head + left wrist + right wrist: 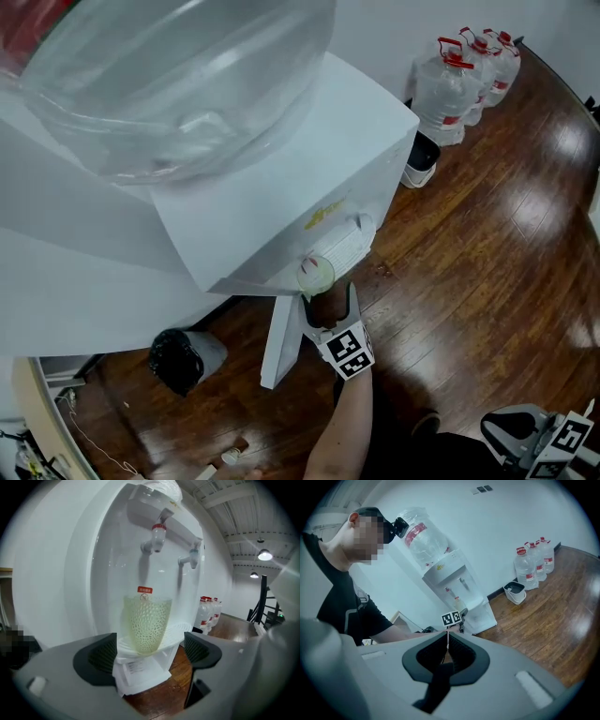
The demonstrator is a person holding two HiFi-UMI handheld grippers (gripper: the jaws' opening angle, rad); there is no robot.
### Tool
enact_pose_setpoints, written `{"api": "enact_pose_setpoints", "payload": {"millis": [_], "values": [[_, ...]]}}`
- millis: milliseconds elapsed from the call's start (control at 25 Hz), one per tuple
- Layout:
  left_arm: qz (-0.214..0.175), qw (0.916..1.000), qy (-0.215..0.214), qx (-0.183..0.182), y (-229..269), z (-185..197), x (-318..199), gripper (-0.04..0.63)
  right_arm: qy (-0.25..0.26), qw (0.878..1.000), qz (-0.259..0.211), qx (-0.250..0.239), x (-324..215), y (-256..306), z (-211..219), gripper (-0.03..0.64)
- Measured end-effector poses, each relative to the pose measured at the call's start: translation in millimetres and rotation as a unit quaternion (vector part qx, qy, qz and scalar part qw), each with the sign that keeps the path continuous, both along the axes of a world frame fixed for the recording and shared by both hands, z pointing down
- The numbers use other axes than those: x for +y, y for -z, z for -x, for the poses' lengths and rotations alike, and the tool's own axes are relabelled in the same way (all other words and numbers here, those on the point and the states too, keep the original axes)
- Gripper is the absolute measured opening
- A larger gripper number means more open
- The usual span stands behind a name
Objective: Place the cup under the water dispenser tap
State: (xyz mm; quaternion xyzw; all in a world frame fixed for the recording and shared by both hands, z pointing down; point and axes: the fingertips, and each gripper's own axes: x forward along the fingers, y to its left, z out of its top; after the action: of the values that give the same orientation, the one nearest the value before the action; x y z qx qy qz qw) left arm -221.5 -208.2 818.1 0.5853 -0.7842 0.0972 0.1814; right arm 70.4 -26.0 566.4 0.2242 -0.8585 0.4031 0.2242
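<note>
A translucent yellowish dimpled cup (146,623) stands upright on the white drip tray (176,631) of the water dispenser (70,573), below the red tap (157,535); a blue tap (191,557) is to its right. My left gripper (150,651) is open, its dark pads (101,654) wide apart and just short of the cup, touching nothing. From above, the cup's rim (316,274) shows under the dispenser front, with the left gripper (326,307) right behind it. The right gripper (446,651) is shut and empty, held low at the lower right (525,439).
A large water bottle (178,75) sits on top of the dispenser. Several spare bottles (464,70) and a small white bin (422,159) stand by the wall on the wooden floor (487,262). A black-bagged bin (183,358) is left of the dispenser's base.
</note>
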Motion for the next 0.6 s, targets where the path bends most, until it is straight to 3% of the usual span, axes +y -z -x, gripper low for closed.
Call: {"api": "enact_pose_setpoints", "payload": {"millis": [440, 600], "values": [[-0.003, 0.9994, -0.033, -0.001, 88.0, -29.3, 47.0, 0.422, 0.134, 0.99, -0.047, 0.009, 11.5, 61.2, 71.8, 0.006], [-0.037, 0.9959, -0.08, 0.018, 170.3, -81.5, 76.6, 0.377, 0.184, 0.979, -0.08, -0.017, 49.3, 104.6, 92.2, 0.0]]}}
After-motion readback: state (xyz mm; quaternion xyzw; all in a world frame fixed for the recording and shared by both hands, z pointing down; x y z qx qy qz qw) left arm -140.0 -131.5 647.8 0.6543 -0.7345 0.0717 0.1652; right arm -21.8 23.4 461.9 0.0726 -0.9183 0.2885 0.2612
